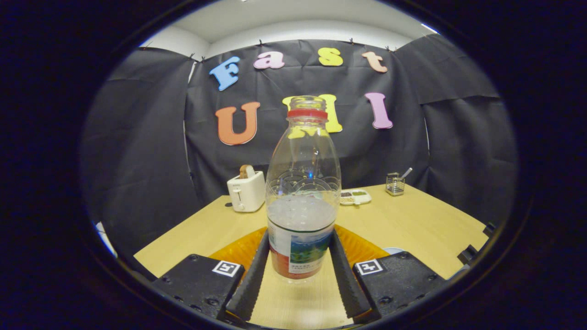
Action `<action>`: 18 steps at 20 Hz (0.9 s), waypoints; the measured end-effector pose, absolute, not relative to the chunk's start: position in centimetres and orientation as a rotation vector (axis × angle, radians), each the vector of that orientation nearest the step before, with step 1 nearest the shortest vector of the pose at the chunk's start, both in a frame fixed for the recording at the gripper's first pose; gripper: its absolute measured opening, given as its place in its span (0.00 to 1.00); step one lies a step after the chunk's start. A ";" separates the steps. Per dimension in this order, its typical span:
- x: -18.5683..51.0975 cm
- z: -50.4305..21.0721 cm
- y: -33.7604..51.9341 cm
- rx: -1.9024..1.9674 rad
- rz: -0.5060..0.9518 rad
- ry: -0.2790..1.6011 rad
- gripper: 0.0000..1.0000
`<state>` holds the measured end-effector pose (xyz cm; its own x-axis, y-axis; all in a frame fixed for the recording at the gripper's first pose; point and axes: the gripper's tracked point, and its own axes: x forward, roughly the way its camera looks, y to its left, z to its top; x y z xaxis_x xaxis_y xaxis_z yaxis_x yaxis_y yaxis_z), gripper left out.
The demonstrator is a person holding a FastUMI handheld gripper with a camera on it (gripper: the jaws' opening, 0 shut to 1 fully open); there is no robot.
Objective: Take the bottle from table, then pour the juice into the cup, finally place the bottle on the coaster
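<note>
Clear plastic forms the bottle point(303, 192), which stands upright between the two fingers of the gripper point(299, 256), uncapped, with a red ring at its neck and a printed label round its lower body. A pale, cloudy liquid fills it to just above the label. The fingers lie close along the bottle's left and right sides and seem to press on the labelled part, so the claw looks narrowed onto the bottle; whether the base rests on the table or is lifted slightly off it is hard to make out. The light wooden table point(412, 224) stretches away beyond the fingers. An orange ribbed coaster point(362, 247) lies flat behind the bottle, showing on both sides of it and partly hidden by the fingers and the bottle. At the far left of the table sits a white toaster point(246, 191) with a slice of bread standing in its slot. Far behind the bottle, to its right, lies a small white tray point(356, 197) with divided sections, its left end covered by the bottle. Further right, near the far edge, stands a small wire holder point(395, 184) with a utensil handle sticking out. A sliver of something pale blue point(393, 250) peeks out just beyond the right finger's mount, too cut off to identify.
</note>
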<state>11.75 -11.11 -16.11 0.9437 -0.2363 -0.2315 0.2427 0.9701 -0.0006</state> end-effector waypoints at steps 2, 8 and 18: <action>13.4 -15.6 -11.7 -0.023 -0.256 0.229 0.77; 18.6 -16.2 -12.0 -0.141 -0.246 0.231 0.77; 25.8 -23.1 -13.8 -0.125 -0.244 0.308 0.77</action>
<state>25.85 -13.77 -23.05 0.9241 -0.2559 -0.2840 0.2181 0.9630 -0.1580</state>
